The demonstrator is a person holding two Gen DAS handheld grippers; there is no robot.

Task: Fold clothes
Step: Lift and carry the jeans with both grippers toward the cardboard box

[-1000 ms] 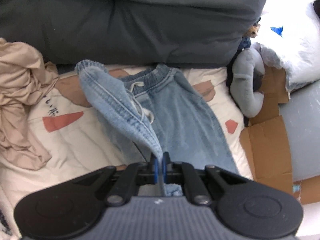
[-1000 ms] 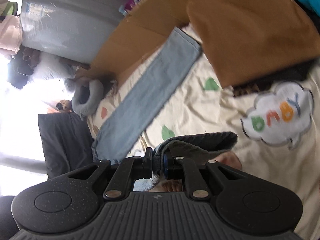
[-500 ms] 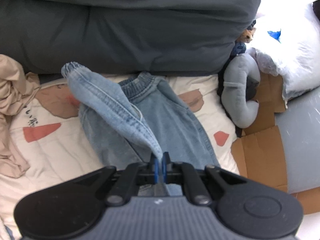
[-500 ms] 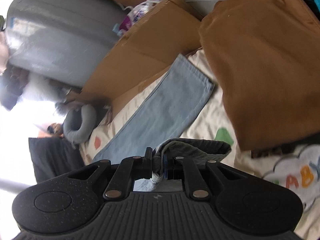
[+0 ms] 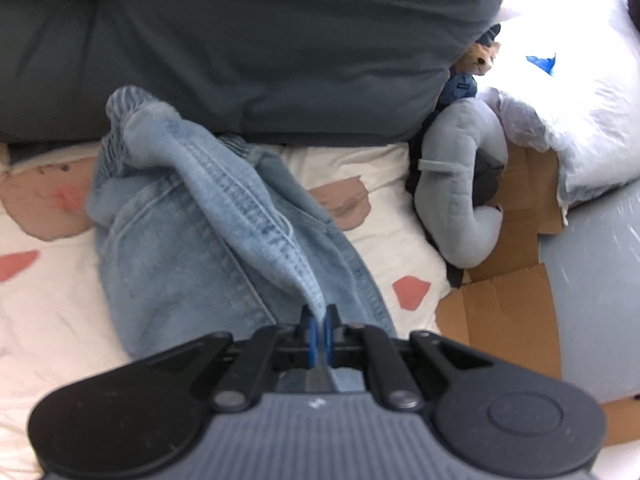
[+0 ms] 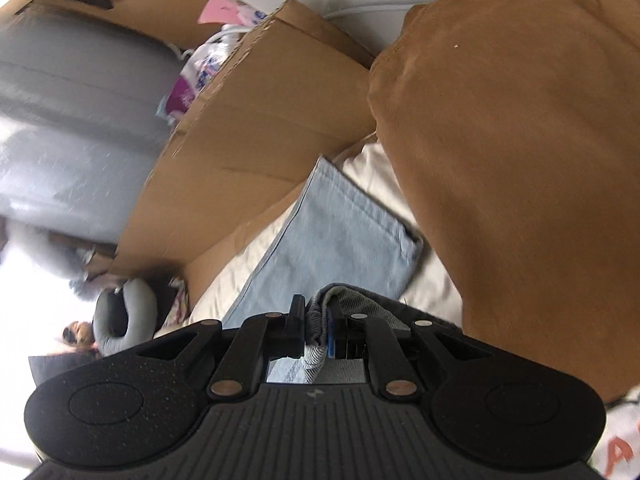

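The jeans (image 5: 224, 240) lie on the bed's printed cover (image 5: 52, 320), and both tongs have hold of them.

In the left wrist view, the left tongs (image 5: 319, 326) are clenched on a seamed edge of the jeans. From that pinch a ridge of denim rises and runs away to the ribbed waistband, which stands bunched up against the dark grey pillow (image 5: 248, 48) at the head of the bed. The rest of the jeans spreads flat below the ridge, on the cover. To the right of the jeans, past a bare strip of cover, a grey neck pillow (image 5: 460, 196) lies curled at the bed's edge, touching the grey pillow's lower corner. Flattened cardboard (image 5: 500, 308) lies just beside the neck pillow, farther from the jeans. A white plastic bag (image 5: 560, 120) sits above the cardboard.

In the right wrist view, the right tongs (image 6: 318, 330) are clenched on a thick fold of the jeans, the cloth bulging out between the pads. Beyond the tongs one jeans leg (image 6: 340, 236) lies flat on the cover with its hem at the far end. A brown garment (image 6: 520, 160) fills the space to the right of that leg, its edge just beside the hem. A cardboard box (image 6: 256, 140) stands to the left of the leg, close along its side. The neck pillow (image 6: 128, 320) shows beyond the box, well apart from the tongs.
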